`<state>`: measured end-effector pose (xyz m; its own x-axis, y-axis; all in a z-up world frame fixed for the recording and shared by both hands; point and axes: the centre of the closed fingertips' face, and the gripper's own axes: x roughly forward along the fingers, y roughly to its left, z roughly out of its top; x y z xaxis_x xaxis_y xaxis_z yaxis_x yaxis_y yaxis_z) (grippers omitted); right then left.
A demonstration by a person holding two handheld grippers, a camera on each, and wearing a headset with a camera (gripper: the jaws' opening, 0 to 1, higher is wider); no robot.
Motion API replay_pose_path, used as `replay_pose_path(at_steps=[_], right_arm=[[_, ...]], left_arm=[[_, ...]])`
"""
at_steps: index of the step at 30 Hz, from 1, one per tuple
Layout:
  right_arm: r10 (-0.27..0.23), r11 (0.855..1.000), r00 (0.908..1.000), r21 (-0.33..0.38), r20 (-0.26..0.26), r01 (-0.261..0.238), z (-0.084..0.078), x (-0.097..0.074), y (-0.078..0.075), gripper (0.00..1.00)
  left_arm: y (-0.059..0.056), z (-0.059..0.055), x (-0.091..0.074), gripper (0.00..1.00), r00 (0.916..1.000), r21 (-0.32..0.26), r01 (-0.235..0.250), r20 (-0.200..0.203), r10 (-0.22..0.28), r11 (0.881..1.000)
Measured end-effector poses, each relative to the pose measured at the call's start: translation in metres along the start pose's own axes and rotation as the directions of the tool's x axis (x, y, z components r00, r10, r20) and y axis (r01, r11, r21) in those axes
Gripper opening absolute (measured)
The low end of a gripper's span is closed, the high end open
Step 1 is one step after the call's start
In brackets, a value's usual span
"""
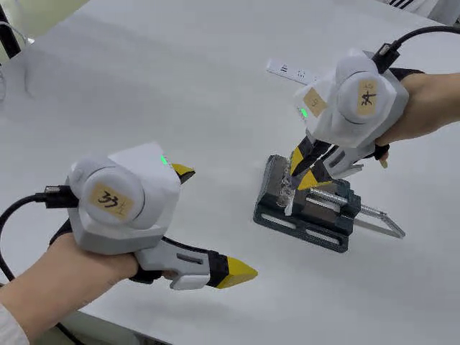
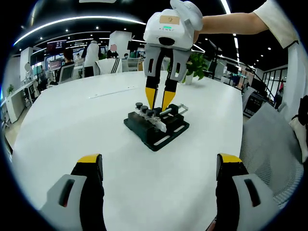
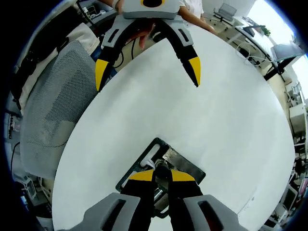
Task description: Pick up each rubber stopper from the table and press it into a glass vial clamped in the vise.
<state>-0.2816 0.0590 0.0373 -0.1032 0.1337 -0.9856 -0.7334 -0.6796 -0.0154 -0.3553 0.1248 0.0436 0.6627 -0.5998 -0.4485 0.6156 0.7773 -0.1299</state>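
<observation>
Left claw spread wide, empty | right claw nearly closed over vials in vise, grip unclear

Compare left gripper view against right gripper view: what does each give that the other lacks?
Left gripper view: a side look at the vise with its row of glass vials, several capped by black rubber stoppers. The right gripper hangs over the row, jaws narrowly apart; whether they grip a stopper is unclear.
Right gripper view: a top-down look, with the left gripper opposite, jaws wide open, and a mesh chair past the white table.
Both: the vise, the white table, the opposite gripper.
</observation>
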Motion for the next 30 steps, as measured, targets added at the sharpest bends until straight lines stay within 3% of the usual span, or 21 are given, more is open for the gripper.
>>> replay_pose_path(at_steps=[23,30], right_arm=[[0.027,1.0,0.9989,-0.01,-0.039,-0.027,-0.002,0.011,0.005,0.05],[0.026,0.997,0.9994,0.075,-0.021,-0.024,-0.002,0.013,0.003,0.04]], left_arm=[[-0.007,-0.009,0.003,0.95,1.0,-0.022,0.008,0.002,-0.008,1.0],[-0.006,-0.009,0.004,0.95,1.0,-0.026,0.009,0.004,-0.009,1.0]])
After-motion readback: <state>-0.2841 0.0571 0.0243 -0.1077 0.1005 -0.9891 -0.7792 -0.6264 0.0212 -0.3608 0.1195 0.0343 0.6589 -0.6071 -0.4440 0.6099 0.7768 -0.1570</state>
